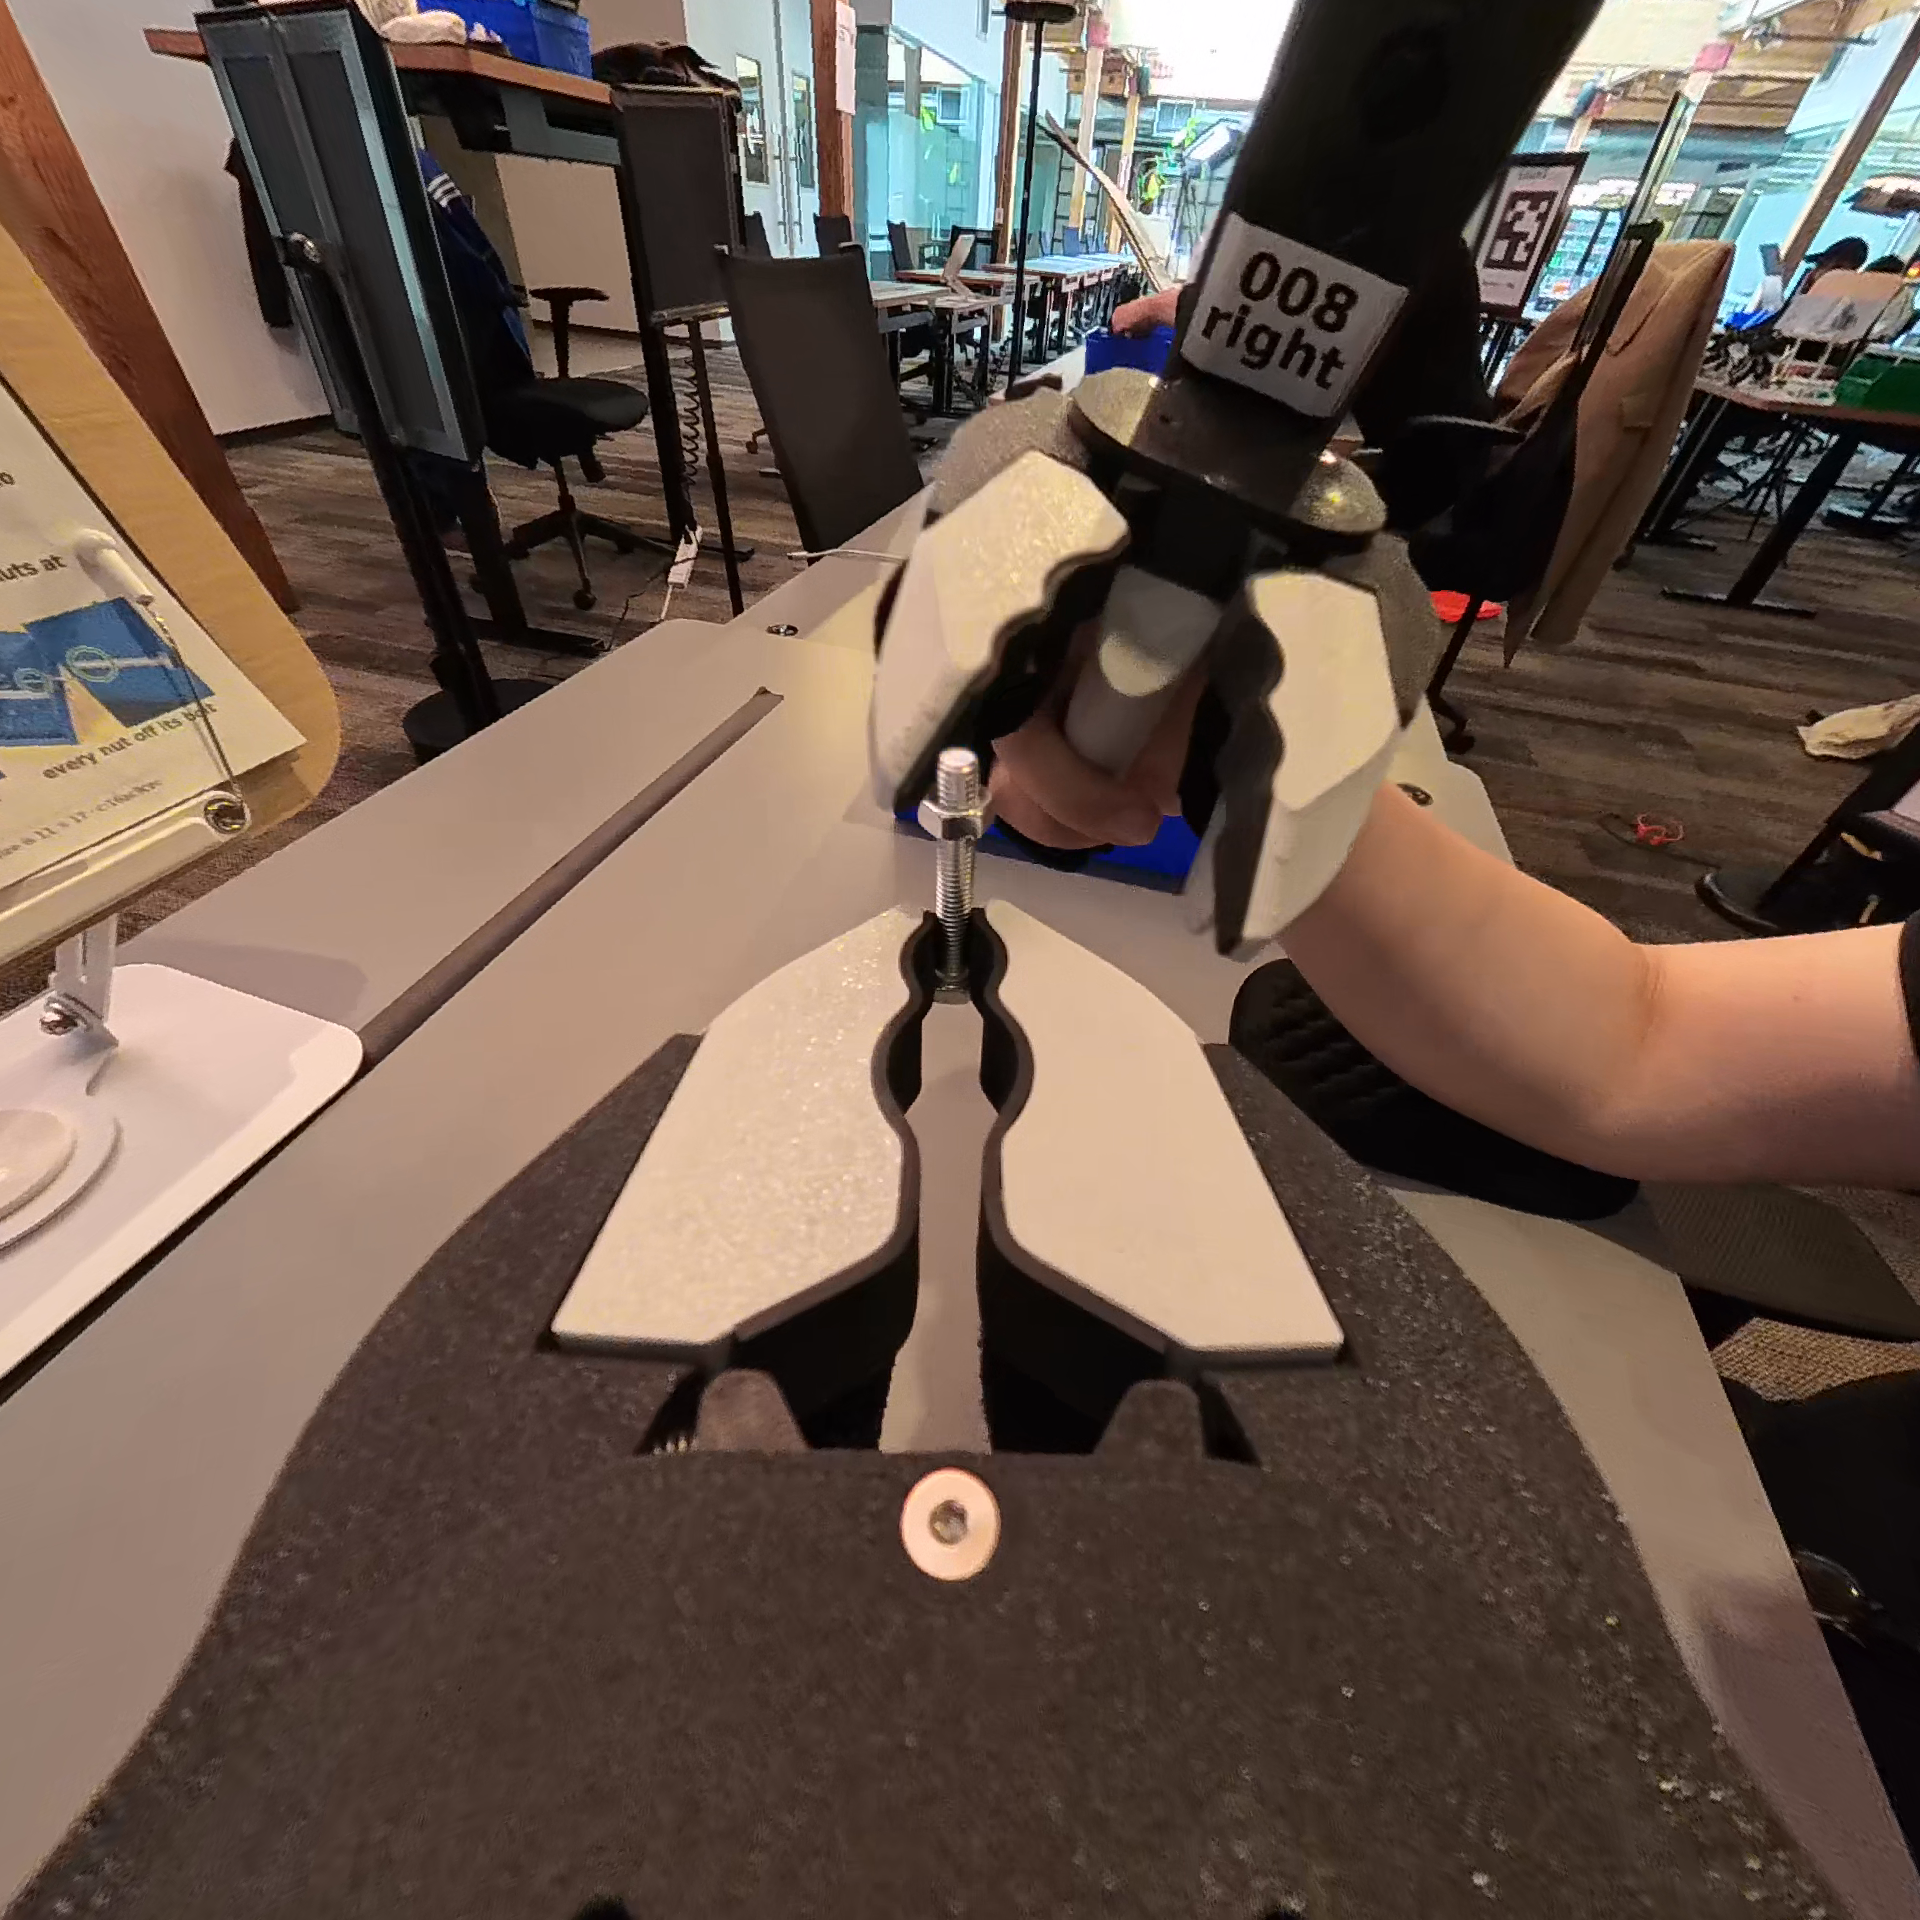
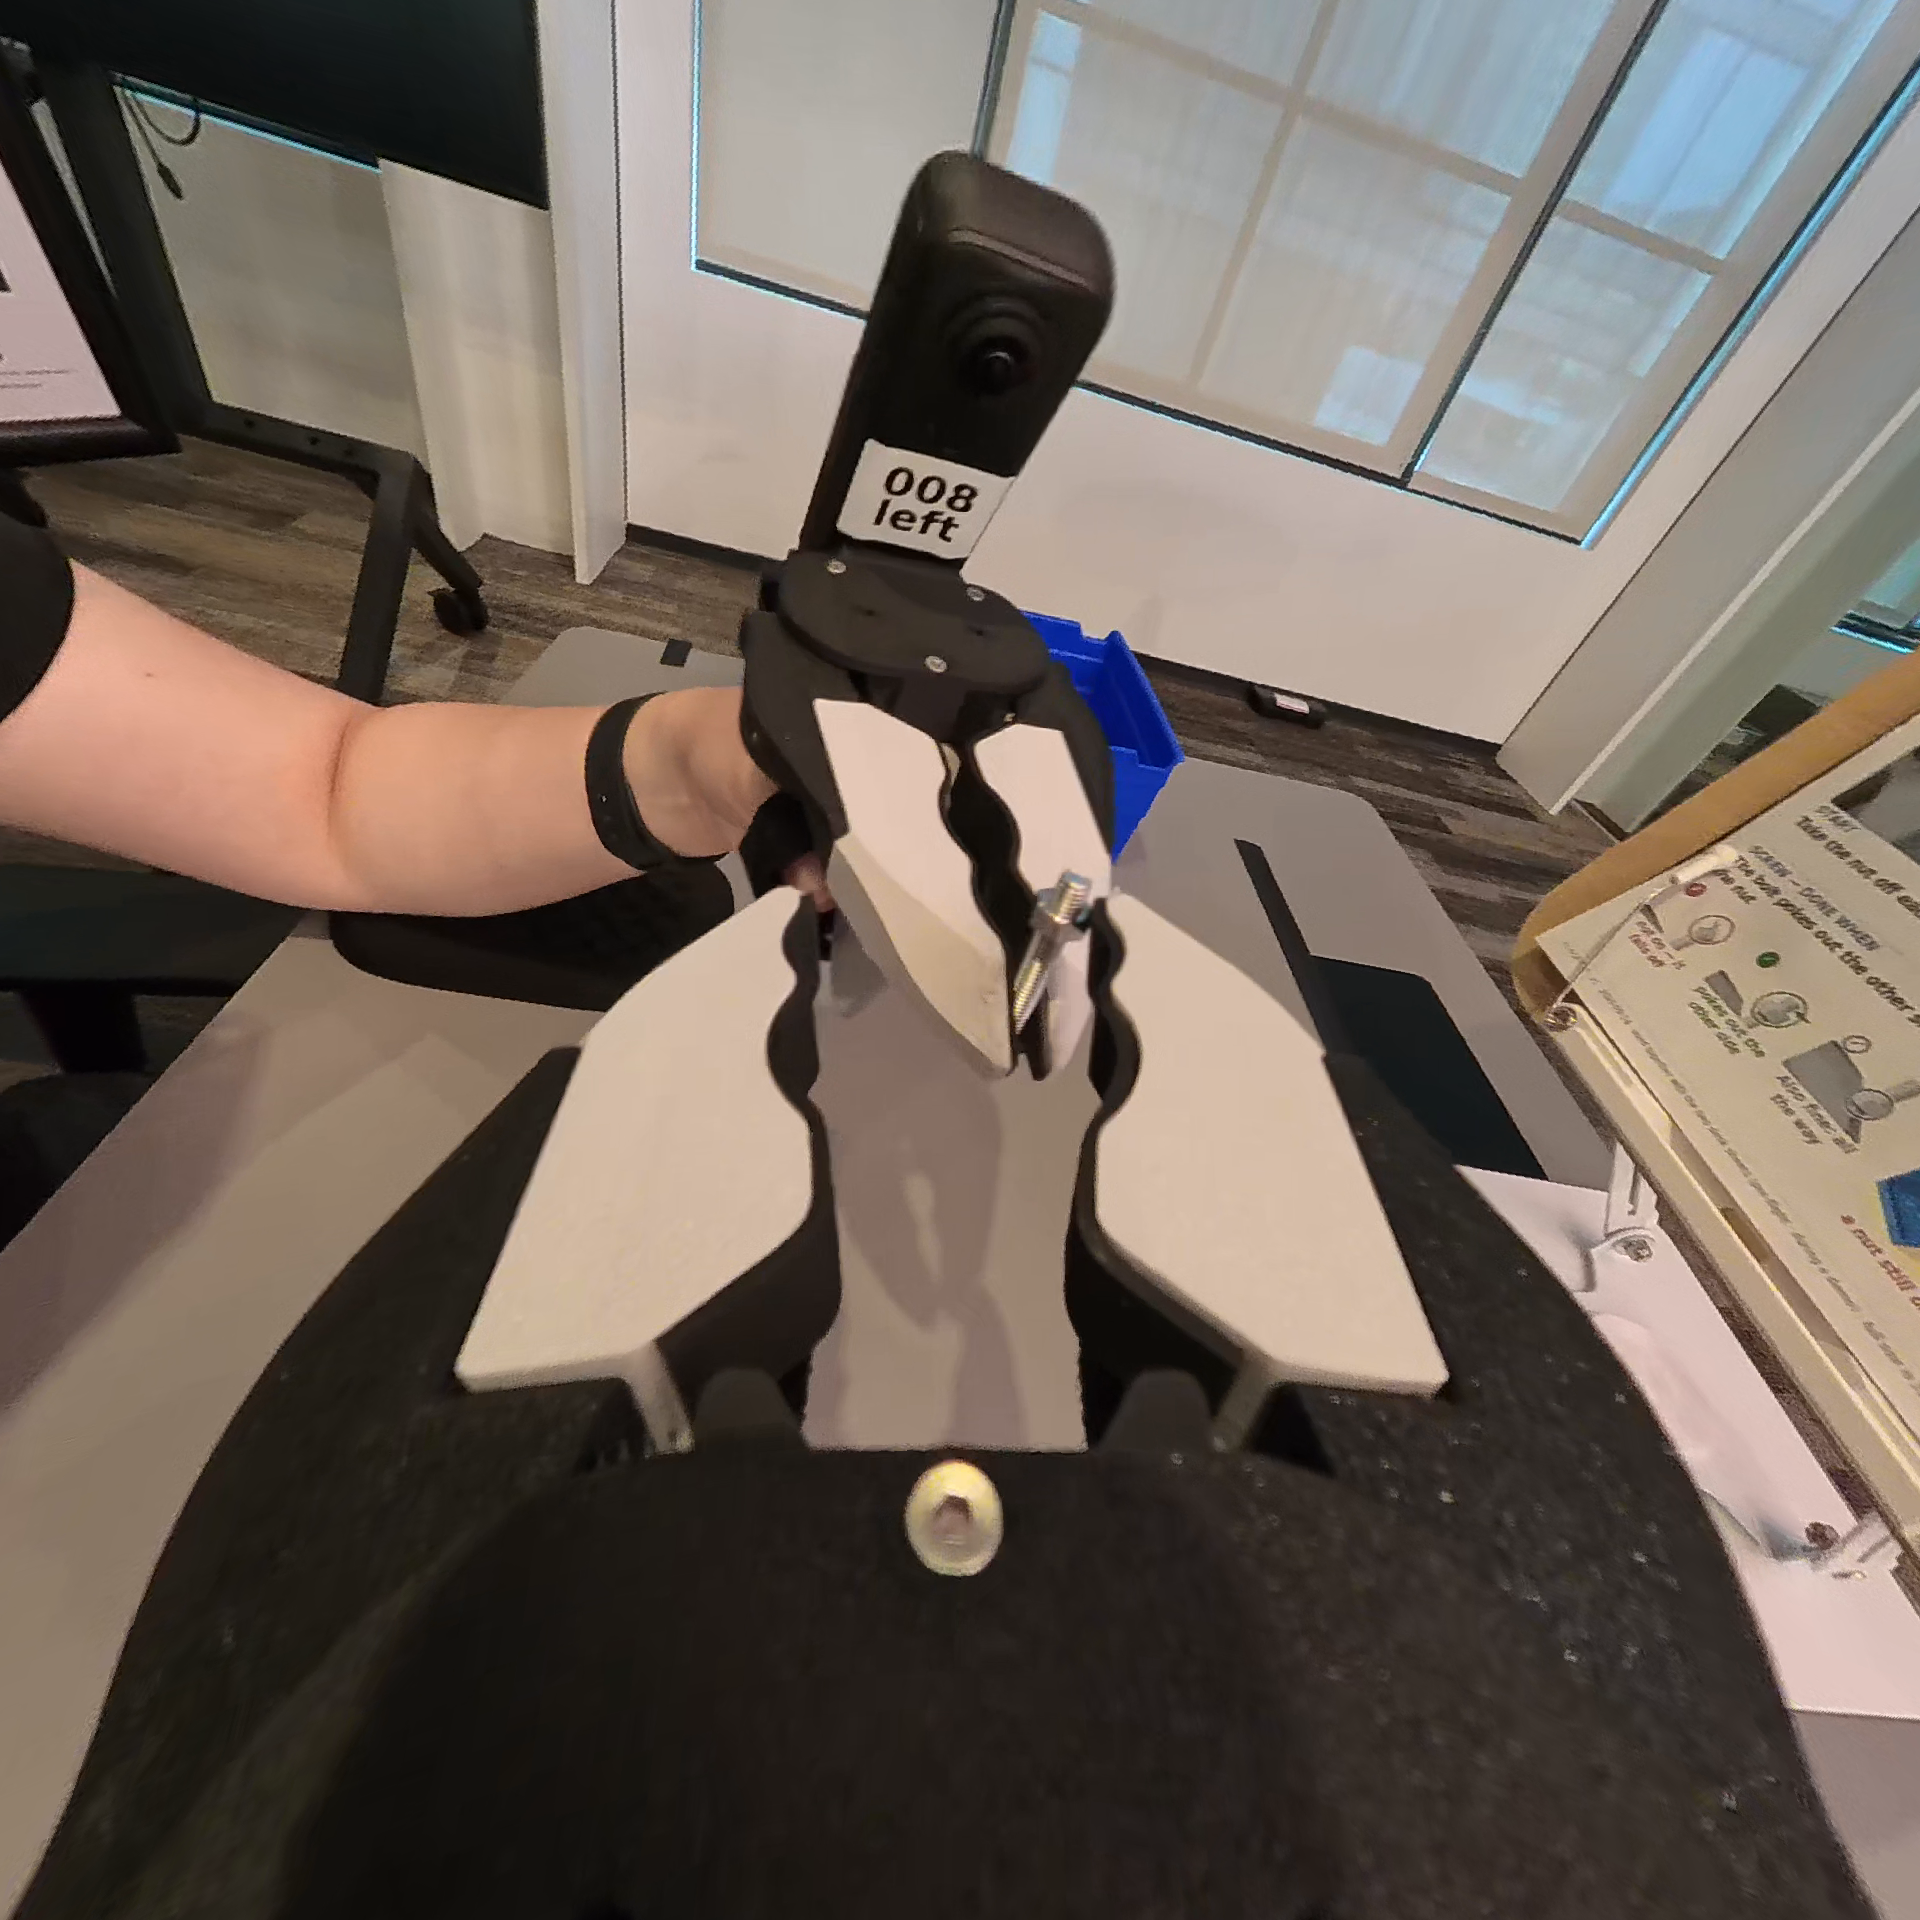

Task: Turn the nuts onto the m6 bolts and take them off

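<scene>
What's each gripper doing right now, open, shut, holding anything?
Left gripper: shut on the bolt, clamped near its head, nut threaded near the top.
Right gripper: open, holding nothing, fingertips beside the nut.

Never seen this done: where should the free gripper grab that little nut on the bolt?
Grip the nut across its flat sides, coming from above over the bolt's free tip. The left gripper clamps the lower end upright; the right gripper is open beside the nut.

nut (image 1: 951, 821) high on bolt (image 1: 953, 883), table (image 1: 582, 862) beneath
</scene>
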`<state>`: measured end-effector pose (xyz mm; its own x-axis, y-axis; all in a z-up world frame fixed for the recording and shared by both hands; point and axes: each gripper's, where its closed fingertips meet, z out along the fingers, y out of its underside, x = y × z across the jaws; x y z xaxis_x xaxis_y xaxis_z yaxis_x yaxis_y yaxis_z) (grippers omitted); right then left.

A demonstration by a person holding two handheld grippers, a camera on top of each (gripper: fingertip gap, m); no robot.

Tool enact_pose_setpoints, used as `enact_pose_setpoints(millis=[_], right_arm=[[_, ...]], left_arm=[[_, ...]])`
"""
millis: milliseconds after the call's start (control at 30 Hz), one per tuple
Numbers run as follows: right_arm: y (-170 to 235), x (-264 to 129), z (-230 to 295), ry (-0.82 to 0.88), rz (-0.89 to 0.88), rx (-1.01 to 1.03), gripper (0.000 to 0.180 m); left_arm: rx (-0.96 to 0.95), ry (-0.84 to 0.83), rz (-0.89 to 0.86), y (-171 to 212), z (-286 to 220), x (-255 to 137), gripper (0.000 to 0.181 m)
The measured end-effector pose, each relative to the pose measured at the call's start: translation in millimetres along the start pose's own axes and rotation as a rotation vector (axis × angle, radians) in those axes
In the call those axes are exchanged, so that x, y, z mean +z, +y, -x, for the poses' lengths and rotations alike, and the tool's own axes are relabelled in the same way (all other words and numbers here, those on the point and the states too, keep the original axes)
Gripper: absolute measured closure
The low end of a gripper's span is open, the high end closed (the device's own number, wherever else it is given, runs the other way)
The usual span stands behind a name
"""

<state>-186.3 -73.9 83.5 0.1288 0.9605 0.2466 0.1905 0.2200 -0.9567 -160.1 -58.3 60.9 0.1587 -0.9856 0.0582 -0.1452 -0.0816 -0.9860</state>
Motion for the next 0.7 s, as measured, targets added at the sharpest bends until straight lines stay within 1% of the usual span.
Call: enact_pose_setpoints(millis=[67,100,133,167,233,367,567,700], right_arm=[[2,-1,0,0.01,0.021,-0.022,0.127],[1,-4,3,-0.002,0.021,-0.03,0.133],[-2,-8,11,-0.059,0.003,-0.03,0.149],[-8,-11,14,-0.078,-0.031,-0.019,0.149],[-14,-14,2,-0.012,-0.059,0.0,0.147],[0,-13,-16,0.066,-0.016,0.056,0.148],[7,-2,-16,0.005,-0.04,0.137,0.162],[0,-1,-14,-0.051,-0.116,0.205,0.168]], left_arm=[[-0.001,-0.014,0.0,0,3,-2,0.176],[-0.003,-0.023,-0.003,0,6,-3,0.176],[-0.012,-0.037,-0.011,-2,9,-5,0.176],[-0.024,-0.036,-0.021,-3,10,-6,0.176],[-0.044,-0.01,-0.034,-5,8,-8,0.176],[-0.034,0.009,-0.034,-6,2,-6,0.176],[-0.024,0.025,-0.031,-6,-2,-5,0.176],[-0.015,0.034,-0.028,-6,-4,-5,0.176]])
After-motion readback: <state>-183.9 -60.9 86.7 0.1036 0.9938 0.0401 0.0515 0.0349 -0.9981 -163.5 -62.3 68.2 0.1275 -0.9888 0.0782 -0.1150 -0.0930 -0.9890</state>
